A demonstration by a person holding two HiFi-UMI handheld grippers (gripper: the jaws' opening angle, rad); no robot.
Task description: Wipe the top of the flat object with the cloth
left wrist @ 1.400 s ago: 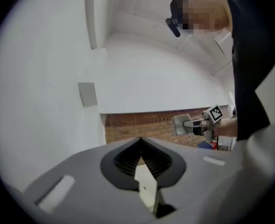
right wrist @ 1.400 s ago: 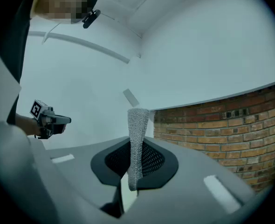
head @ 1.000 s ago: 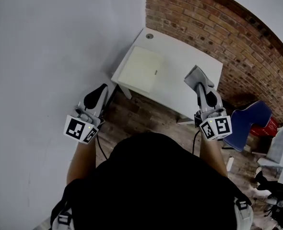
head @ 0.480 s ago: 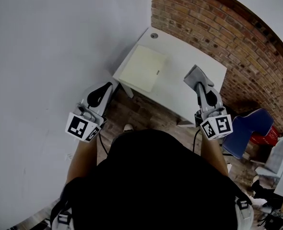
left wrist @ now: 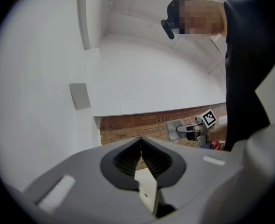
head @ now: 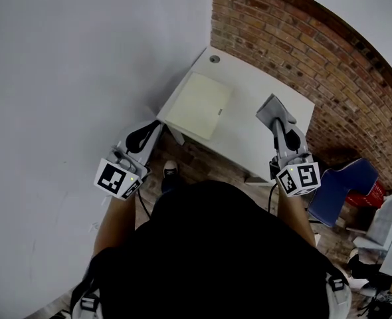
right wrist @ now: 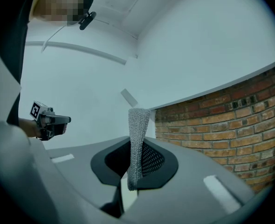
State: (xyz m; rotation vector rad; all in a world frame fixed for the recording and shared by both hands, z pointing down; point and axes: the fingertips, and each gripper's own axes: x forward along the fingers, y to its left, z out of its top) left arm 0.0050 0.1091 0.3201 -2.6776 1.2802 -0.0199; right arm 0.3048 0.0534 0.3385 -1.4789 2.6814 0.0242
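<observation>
Fingers (right wrist: 113,161) of right gripper (head: 276,122) pinch cloth (right wrist: 138,134) pointing forward.

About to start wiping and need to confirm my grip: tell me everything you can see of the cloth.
The cloth is a small grey piece with a nubby, knitted-looking weave. The right gripper is shut on it, and it stands out past the jaw tips as a narrow folded strip, wider at its free end. It is held up, clear of the white table and the pale flat object; only the jaws touch it.
</observation>
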